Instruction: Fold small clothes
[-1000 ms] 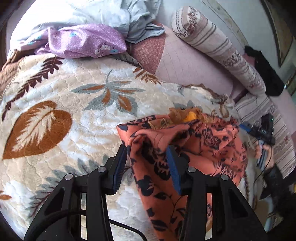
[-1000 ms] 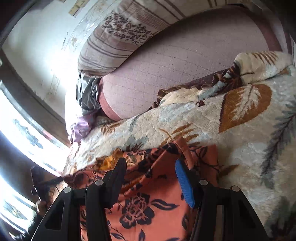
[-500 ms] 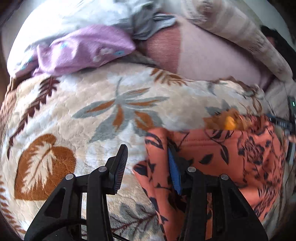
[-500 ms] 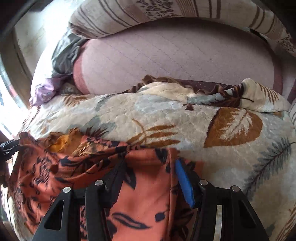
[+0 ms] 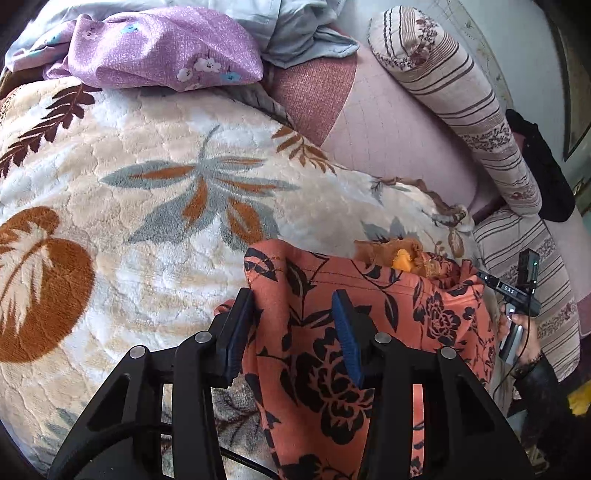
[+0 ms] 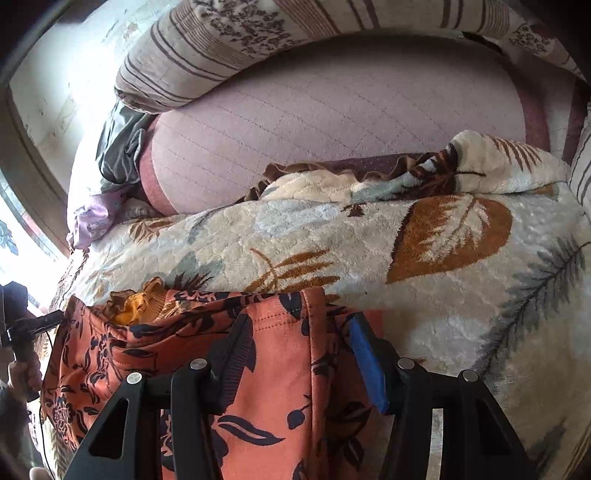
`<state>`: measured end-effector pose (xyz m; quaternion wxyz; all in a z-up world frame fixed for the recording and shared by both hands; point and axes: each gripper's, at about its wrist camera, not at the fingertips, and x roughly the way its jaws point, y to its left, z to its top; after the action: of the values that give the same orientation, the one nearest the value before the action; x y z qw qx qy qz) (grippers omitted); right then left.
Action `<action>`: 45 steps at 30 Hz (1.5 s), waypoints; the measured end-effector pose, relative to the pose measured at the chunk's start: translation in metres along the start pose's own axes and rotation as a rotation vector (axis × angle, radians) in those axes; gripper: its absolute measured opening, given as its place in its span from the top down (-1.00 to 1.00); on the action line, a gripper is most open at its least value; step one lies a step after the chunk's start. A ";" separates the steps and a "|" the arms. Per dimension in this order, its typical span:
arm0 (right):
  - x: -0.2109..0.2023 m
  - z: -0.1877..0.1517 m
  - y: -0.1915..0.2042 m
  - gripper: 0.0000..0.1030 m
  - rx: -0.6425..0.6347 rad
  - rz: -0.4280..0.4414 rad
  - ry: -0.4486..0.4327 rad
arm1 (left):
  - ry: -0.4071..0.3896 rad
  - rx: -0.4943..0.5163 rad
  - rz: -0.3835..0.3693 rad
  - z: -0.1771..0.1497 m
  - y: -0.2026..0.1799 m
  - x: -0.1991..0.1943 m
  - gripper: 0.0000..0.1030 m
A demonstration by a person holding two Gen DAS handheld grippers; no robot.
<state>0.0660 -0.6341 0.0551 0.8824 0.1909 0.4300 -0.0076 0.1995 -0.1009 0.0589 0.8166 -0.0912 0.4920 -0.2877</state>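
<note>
Starting at your left: your left gripper [image 5: 291, 325] has carried its corner of the orange floral garment [image 5: 332, 354] down and across since a second ago. Then the cloth hung bunched and lifted; now that end is spread along the leaf-print blanket [image 5: 155, 206] on the bed. The jaws are part-way apart with the fabric's edge running up between them. The left pad sits against the cloth, though I cannot tell how firmly it is pinched.

Moving right, your right gripper [image 6: 301, 345] has also come lower, and its view has swung from a tilted look at the bed to a level one. Its jaws are closing at this moment, with the garment's hemmed edge [image 6: 280, 325] between them, and the blue pad is not yet clearly pressed on.

I judge that the garment is now stretched between your two grippers with its top edge laid straight, so a fold can begin from here.

Counts, left to right:
- One purple flowered cloth [image 5: 155, 48] at the blanket's far edge.
- One grey garment [image 5: 303, 33] beside it.
- One orange floral garment with one mustard ruffle [image 5: 399, 254] at its top.
- One striped bolster [image 5: 461, 99].
- Two grippers.
</note>
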 end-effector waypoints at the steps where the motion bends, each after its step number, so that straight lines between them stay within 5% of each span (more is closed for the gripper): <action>1: 0.009 0.000 0.001 0.28 0.001 -0.003 0.022 | -0.003 0.004 0.026 -0.001 -0.001 0.005 0.41; 3: 0.025 -0.002 0.007 0.77 -0.020 -0.049 0.060 | -0.013 -0.020 0.061 -0.002 0.000 0.008 0.77; 4: 0.026 -0.004 0.009 0.83 -0.028 -0.082 0.058 | -0.043 -0.043 0.049 -0.003 0.003 0.002 0.82; 7: 0.004 -0.004 0.009 0.86 0.002 -0.079 -0.038 | -0.141 -0.079 0.039 -0.003 0.010 -0.022 0.85; 13: -0.031 0.000 -0.012 0.88 0.082 -0.074 -0.156 | -0.154 -0.146 0.127 -0.001 0.027 -0.015 0.86; 16: -0.006 -0.005 -0.018 0.88 0.088 -0.125 -0.081 | -0.139 -0.203 0.096 -0.005 0.038 -0.006 0.86; 18: 0.012 -0.015 -0.020 0.88 0.075 -0.137 -0.009 | -0.133 -0.216 -0.009 -0.007 0.039 -0.009 0.85; 22: 0.002 -0.017 -0.024 0.74 0.111 -0.079 -0.054 | -0.107 -0.209 -0.114 0.002 0.037 -0.018 0.83; 23: -0.001 -0.015 -0.027 0.51 0.127 -0.050 -0.061 | -0.100 -0.204 -0.117 0.005 0.036 -0.021 0.79; 24: -0.004 -0.013 -0.030 0.20 0.137 -0.032 -0.068 | -0.099 -0.204 -0.127 0.007 0.035 -0.023 0.57; 25: -0.007 -0.012 -0.031 0.11 0.142 -0.022 -0.081 | -0.101 -0.206 -0.132 0.008 0.034 -0.026 0.23; 27: -0.012 -0.010 -0.029 0.10 0.138 -0.008 -0.102 | -0.106 -0.194 -0.126 0.011 0.031 -0.029 0.00; 30: -0.015 -0.008 -0.028 0.10 0.152 0.020 -0.112 | -0.081 -0.186 -0.139 0.012 0.026 -0.023 0.00; 33: -0.007 -0.005 -0.022 0.10 0.129 0.013 -0.081 | 0.011 -0.158 -0.076 0.012 0.021 0.005 0.01; 35: 0.005 -0.005 -0.019 0.14 0.111 -0.027 -0.038 | 0.025 -0.114 -0.011 0.011 0.012 0.018 0.24; 36: 0.011 -0.005 -0.019 0.42 0.111 -0.048 -0.019 | 0.018 -0.098 0.020 0.011 0.009 0.021 0.76; 37: 0.016 -0.004 -0.019 0.59 0.107 -0.078 0.000 | 0.003 -0.100 0.028 0.011 0.007 0.020 0.86; 38: 0.017 -0.003 -0.018 0.84 0.105 -0.092 0.003 | -0.025 -0.105 0.023 0.011 0.006 0.015 0.88; 42: -0.012 0.003 -0.015 0.87 0.090 -0.087 -0.104 | -0.175 -0.151 0.012 0.012 0.013 -0.021 0.89; 45: -0.036 0.011 -0.022 0.87 0.127 -0.051 -0.186 | -0.192 -0.175 0.049 0.013 0.020 -0.022 0.89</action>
<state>0.0479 -0.6635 0.0811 0.9041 0.2341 0.3494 -0.0751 0.2106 -0.0736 0.0731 0.8557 -0.1772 0.4368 -0.2135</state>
